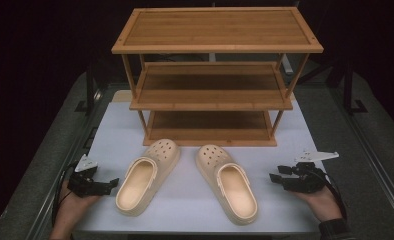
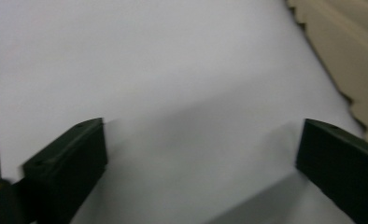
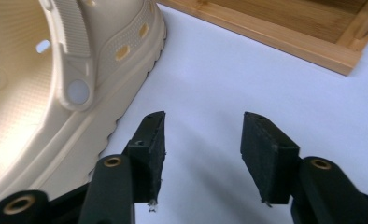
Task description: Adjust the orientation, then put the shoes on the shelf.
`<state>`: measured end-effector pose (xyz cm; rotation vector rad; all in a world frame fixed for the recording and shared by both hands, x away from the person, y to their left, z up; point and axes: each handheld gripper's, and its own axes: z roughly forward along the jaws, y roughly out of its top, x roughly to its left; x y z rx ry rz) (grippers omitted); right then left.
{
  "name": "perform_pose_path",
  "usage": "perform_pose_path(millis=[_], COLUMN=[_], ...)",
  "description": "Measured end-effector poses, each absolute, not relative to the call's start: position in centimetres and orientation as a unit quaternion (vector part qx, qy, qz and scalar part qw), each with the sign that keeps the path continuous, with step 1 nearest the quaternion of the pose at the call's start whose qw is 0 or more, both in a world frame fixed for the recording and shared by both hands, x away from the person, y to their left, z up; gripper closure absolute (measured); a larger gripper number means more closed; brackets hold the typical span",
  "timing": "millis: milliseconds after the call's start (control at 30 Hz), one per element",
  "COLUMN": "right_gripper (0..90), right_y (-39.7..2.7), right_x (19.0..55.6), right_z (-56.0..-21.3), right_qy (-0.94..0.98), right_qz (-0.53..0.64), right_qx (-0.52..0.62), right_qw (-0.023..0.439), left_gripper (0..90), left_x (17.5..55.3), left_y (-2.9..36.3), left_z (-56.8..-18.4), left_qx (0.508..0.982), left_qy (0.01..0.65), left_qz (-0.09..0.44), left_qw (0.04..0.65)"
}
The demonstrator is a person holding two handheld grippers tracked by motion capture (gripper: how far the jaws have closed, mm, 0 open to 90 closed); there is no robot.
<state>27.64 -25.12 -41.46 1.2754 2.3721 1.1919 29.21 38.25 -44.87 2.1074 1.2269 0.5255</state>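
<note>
**Clog pair and rack: nothing lifted yet**

Item 1. Left tool [image 1: 112,183], near edge of the desk [image 1: 185,200], held in a hand [image 1: 75,202]. Released: in the left gripper view the jaws stand wide apart over bare white surface, nothing between them. It points toward the left clog, close beside it but apart.

Item 2. Left clog [image 1: 147,176], cream, upright on its sole, toe toward the rack and angled inward. Untouched. Its serrated sole edge [image 2: 355,56] shows at the upper right of the left gripper view.

Item 3. Right clog [image 1: 227,182], same kind, upright, toe angled inward toward its mate; the two are near each other, not touching. In the right gripper view it [image 3: 56,79] lies just left of the jaws, outside them.

Item 4. Right tool [image 1: 276,176], held in a hand [image 1: 322,202], beside the right clog. Released: jaws parted, only desk between.

Item 5. Rack [image 1: 212,75], bamboo, three tiers, standing behind the clogs. All tiers bare.

Status, by judgement: the work appears to be shelving the clogs. Done: both tools stationed, one per clog. Left: gripping, lifting and placing each clog.
</note>
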Motion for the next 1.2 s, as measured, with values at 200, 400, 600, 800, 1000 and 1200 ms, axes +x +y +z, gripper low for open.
perform_pose_path(millis=[200,400,600,800,1000,1200], right_gripper=[46.8,45.7,44.5,44.5,44.5,44.6], right_y=[-25.3,-25.0,-23.9,-22.9,-21.9,-20.2], right_x=[27.2,27.2,26.9,26.7,26.9,27.3], right_z=[-40.9,-40.8,-40.0,-39.6,-39.3,-39.0], right_qy=[0.796,0.797,0.797,0.799,0.800,0.804], right_qz=[0.414,0.418,0.435,0.444,0.452,0.458], right_qx=[0.430,0.424,0.410,0.397,0.387,0.372], right_qw=[0.100,0.098,0.092,0.088,0.082,0.073], left_gripper=[7.7,15.9,16.0,18.7,28.1,36.5], left_x=[28.5,27.4,26.6,26.4,26.6,27.2], left_y=[38.8,38.4,36.8,34.7,33.2,32.2], left_z=[-43.5,-41.4,-39.4,-38.6,-38.4,-38.5], left_qx=[0.795,0.788,0.791,0.803,0.810,0.816], left_qy=[0.467,0.454,0.424,0.395,0.377,0.366], left_qz=[0.198,0.206,0.209,0.202,0.187,0.184], left_qw=[0.333,0.362,0.388,0.399,0.409,0.409])
